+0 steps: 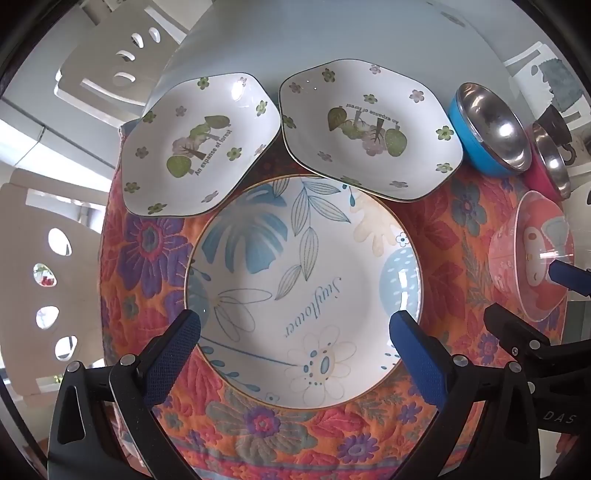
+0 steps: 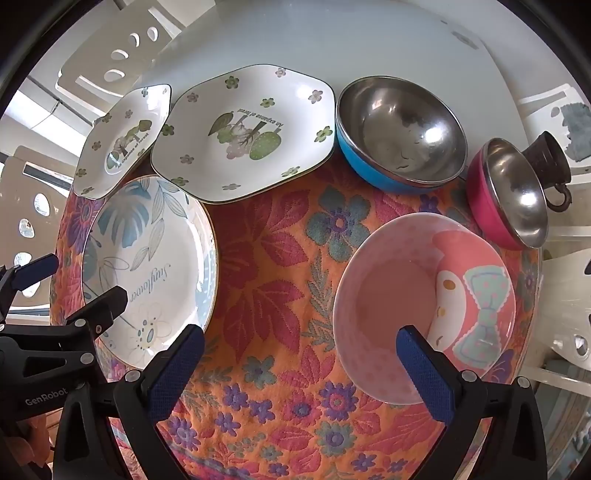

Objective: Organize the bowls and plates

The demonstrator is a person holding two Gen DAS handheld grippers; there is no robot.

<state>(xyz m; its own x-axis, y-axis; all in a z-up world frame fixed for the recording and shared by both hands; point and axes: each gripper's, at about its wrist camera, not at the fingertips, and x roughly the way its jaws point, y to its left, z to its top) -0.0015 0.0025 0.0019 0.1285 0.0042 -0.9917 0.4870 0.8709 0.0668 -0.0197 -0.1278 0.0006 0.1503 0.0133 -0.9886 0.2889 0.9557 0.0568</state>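
From the left wrist view, the left gripper (image 1: 295,325) hovers over the round white plate with blue leaves and the word "Sunflower" (image 1: 303,291), its blue-padded fingers (image 1: 417,354) spread wide, one over each side of the plate, holding nothing. The plate lies on an orange floral quilted cloth (image 1: 147,251) on the pale table (image 1: 332,33). Beyond it sit two hexagonal white plates with green flowers, one far left (image 1: 199,144), one far right (image 1: 369,129) whose near edge overlaps the round plate. Further right stand a steel bowl with a blue outside (image 1: 487,129), a steel bowl with a pink outside (image 1: 550,162) and a pink cartoon-print bowl (image 1: 532,254), squeezed at the edge, where the right gripper's fingers (image 1: 565,277) show.

The right wrist view shows those bowls plainly. The right gripper (image 2: 299,350) hovers low over the cloth, fingers wide apart and empty; its right finger (image 2: 421,365) overlaps the pink bowl's near rim (image 2: 369,369). A dark metal bell (image 2: 546,155) stands far right. The left gripper (image 2: 74,291) shows at left, over the round plate.
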